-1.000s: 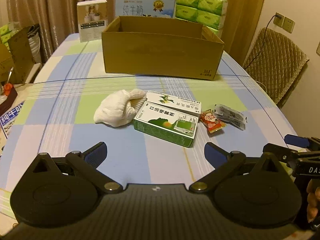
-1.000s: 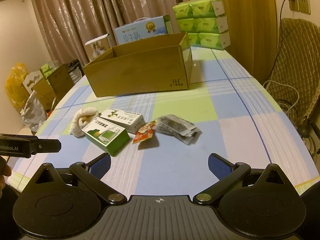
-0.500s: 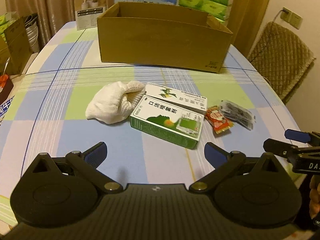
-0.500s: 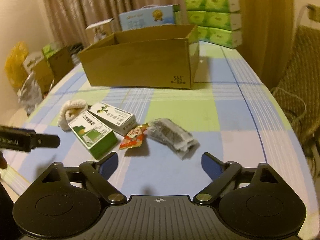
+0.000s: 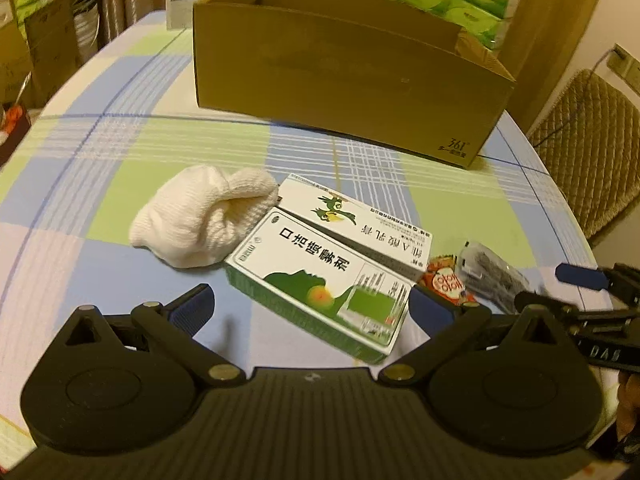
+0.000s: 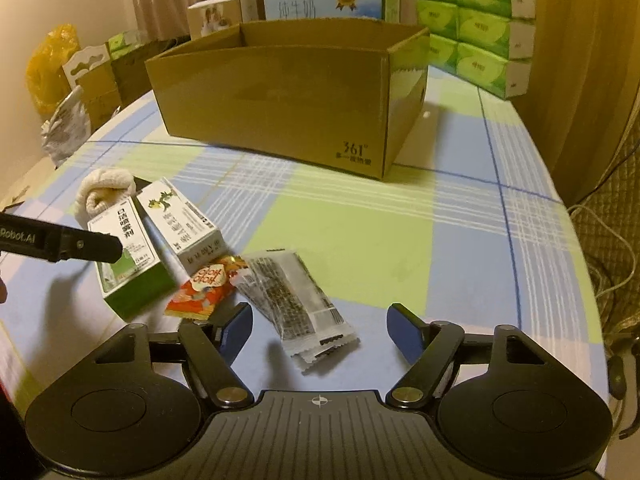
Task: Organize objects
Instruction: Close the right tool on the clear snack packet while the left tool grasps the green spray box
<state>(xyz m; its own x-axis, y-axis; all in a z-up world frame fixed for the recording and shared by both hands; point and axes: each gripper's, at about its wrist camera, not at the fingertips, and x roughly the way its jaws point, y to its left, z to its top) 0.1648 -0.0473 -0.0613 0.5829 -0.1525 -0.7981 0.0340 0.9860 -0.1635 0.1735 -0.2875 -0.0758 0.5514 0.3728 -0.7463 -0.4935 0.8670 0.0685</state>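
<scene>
1. Objects for sorting, left wrist view: a green box (image 5: 320,284) lies on the counter (image 5: 100,168) between the pads of the left tongs (image 5: 310,304), which stand wide open and hold nothing. A white box (image 5: 360,220) touches its far side; a white glove (image 5: 204,216) lies just beside both. An open cardboard box (image 5: 340,80) stands behind.
2. Right wrist view: right tongs (image 6: 320,330) are partly open and closing; a clear packet (image 6: 296,300) lies between the pads, untouched. A red sachet (image 6: 204,288) lies just left of it.
</scene>
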